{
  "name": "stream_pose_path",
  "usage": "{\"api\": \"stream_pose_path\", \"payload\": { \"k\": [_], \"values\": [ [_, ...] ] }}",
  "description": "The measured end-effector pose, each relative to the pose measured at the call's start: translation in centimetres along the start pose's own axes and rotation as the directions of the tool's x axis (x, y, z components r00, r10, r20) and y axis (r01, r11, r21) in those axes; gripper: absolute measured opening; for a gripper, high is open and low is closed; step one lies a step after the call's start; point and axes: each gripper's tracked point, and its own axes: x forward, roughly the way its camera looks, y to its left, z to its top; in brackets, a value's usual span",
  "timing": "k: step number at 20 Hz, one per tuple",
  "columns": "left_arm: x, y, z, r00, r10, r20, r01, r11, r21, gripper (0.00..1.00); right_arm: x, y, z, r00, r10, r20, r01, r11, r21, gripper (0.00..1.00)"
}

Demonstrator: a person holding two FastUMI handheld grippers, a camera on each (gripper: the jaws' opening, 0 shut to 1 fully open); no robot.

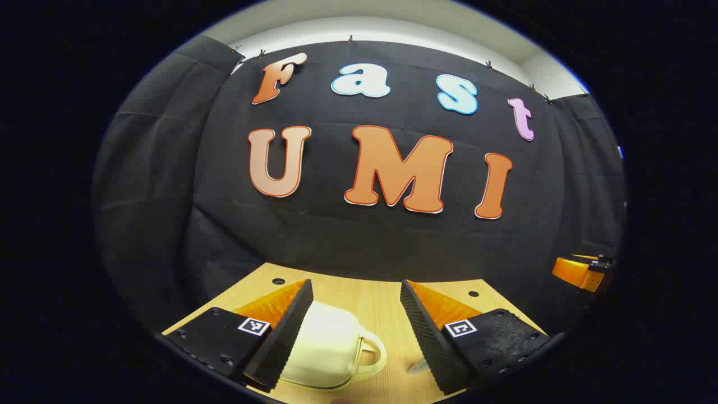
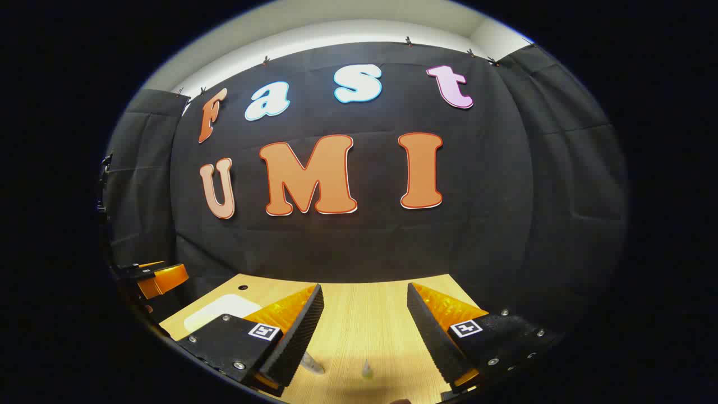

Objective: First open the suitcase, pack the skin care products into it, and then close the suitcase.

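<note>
A small cream suitcase [image 1: 328, 348] with a loop handle [image 1: 374, 354] lies shut on the wooden table [image 1: 367, 311], low between the fingers of my left gripper [image 1: 356, 286], which stands open above it and apart from it. A small skin care tube [image 1: 418, 367] peeks out by the right finger. In the right gripper view, my right gripper [image 2: 366, 287] is open over bare table [image 2: 364, 328]. Below it lie a small tube [image 2: 311, 363] and a tiny bottle [image 2: 367, 368]. The suitcase [image 2: 221, 311] shows pale at the left, partly hidden by the left finger.
The black cloth wall closes off the back of the table. Each view catches the other gripper at its edge: the right gripper [image 1: 583, 270] far right, the left gripper [image 2: 156, 278] far left. Small holes [image 1: 278, 281] mark the table's back corners.
</note>
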Motion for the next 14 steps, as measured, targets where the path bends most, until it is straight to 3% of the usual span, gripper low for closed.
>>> {"api": "stream_pose_path", "payload": {
  "k": [7,14],
  "values": [
    [0.3,-2.1,0.3,0.998,-0.064,0.0,0.064,0.998,0.016,0.97,-1.0,-0.4,0.0,1.0,-0.011,-0.004,0.011,1.0,-0.01,0.94],
    [0.3,-2.5,0.2,0.997,-0.076,-0.004,0.076,0.997,0.003,0.97,-0.9,-0.5,0.4,1.0,-0.014,0.008,0.014,0.999,-0.03,0.94]
  ]
}}
